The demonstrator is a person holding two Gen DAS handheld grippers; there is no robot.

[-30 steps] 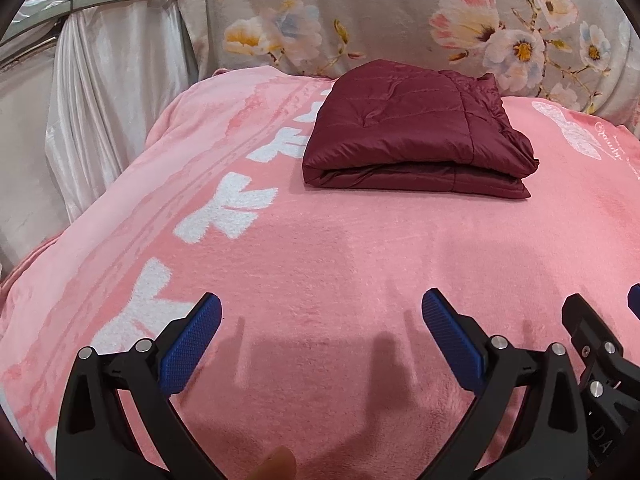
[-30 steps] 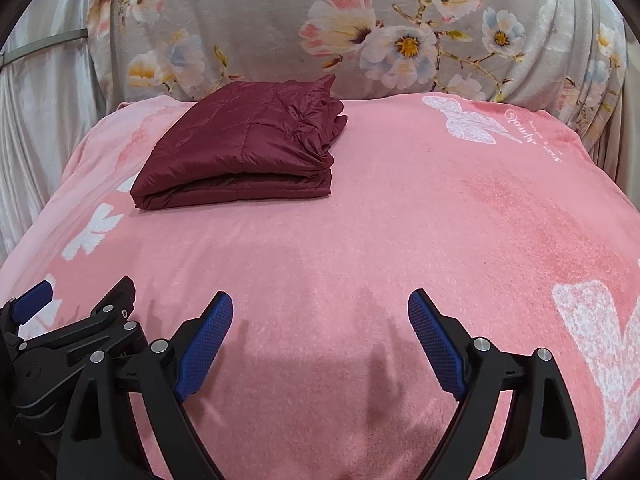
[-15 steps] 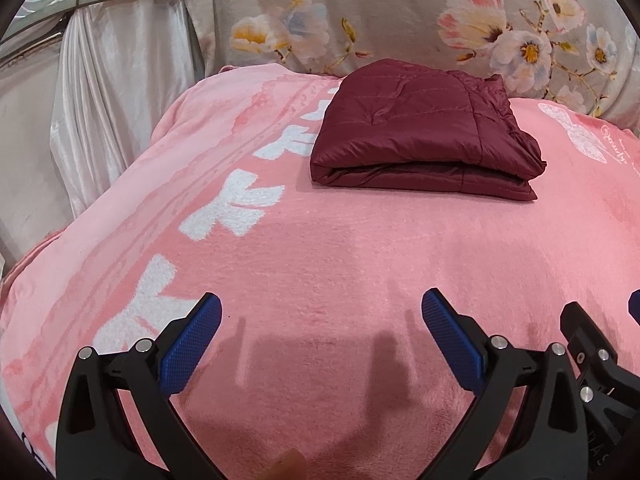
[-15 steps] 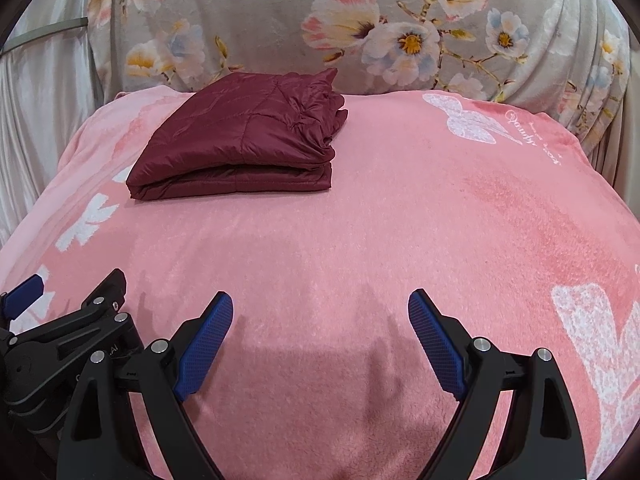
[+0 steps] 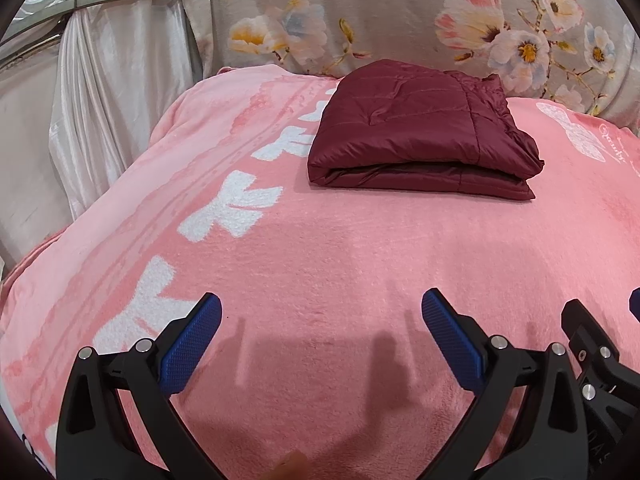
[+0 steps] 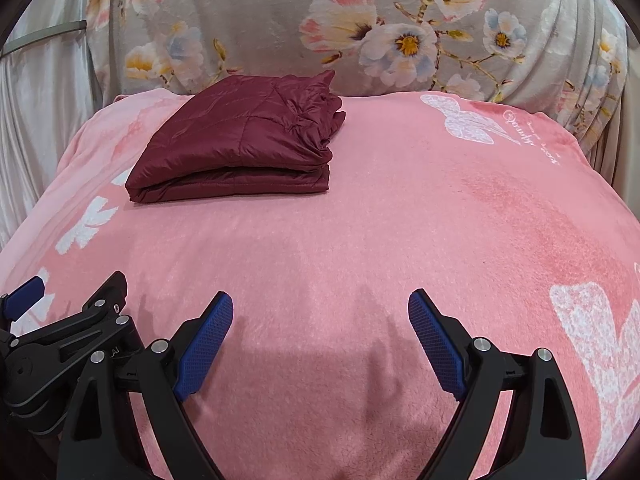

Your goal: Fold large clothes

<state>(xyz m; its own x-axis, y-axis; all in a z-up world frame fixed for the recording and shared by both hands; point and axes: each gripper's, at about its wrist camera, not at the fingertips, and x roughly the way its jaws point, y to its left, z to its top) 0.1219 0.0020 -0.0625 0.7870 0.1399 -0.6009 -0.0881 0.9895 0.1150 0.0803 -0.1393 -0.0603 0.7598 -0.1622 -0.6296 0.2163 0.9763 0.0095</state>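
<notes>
My two hand-held grippers wait over the pink blanket.
My left hand-held gripper and right hand-held gripper both stand wide apart, holding nothing. One folded dark red jacket lies far ahead on the blanket, whose curly white writing I cannot read.

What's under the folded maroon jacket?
The folded maroon quilted jacket lies on the pink plush blanket, near its far edge by the floral cover. The blanket beneath it, and whatever lies under that blanket, is covered.
</notes>
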